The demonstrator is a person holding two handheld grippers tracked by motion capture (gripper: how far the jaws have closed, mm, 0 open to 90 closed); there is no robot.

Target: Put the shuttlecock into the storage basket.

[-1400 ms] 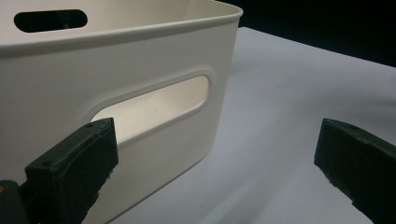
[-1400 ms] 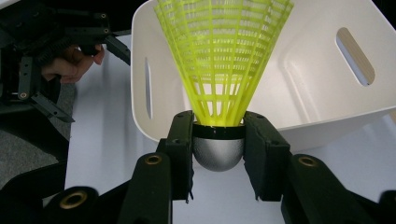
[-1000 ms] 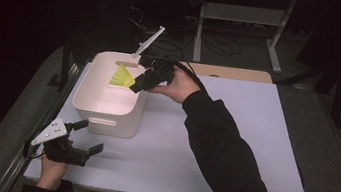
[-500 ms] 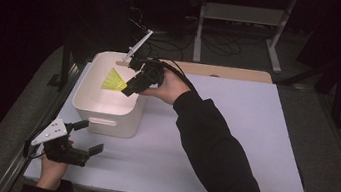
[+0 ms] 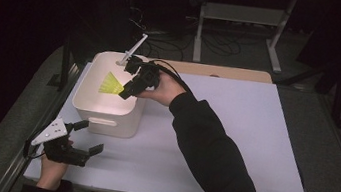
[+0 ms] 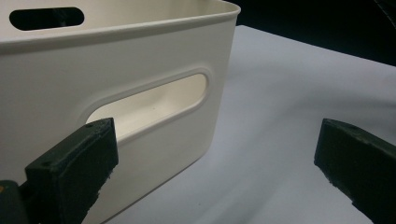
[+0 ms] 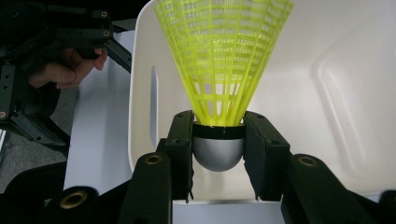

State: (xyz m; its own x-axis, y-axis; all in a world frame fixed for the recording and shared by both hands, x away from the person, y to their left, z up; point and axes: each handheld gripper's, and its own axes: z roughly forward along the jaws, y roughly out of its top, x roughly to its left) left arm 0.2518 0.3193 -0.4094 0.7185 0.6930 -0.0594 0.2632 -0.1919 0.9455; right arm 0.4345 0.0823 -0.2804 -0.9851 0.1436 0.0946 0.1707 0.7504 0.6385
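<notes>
Over the white bin (image 5: 106, 109) hangs the yellow shuttlecock (image 5: 110, 85), its net skirt fanned out above the bin's hollow and its grey cork pinched between the two black pads of my right tongs (image 7: 218, 156). Those tongs stand only partly apart, just as wide as the cork, and press it from both sides; the skirt points away from my hand toward the bin's floor. My right hand (image 5: 165, 89) reaches in from the bin's right rim, sleeve trailing back across the counter (image 5: 233, 135).

My left tongs (image 5: 87, 137) sit low at the counter's near left corner, spread wide and holding nothing, one pad just beside the bin's near wall with its oval handle slot (image 6: 149, 105).

Beneath it all the counter is a pale sheet; beyond its far edge the room is dark, with cables on the floor and a grey metal stand (image 5: 238, 30).
</notes>
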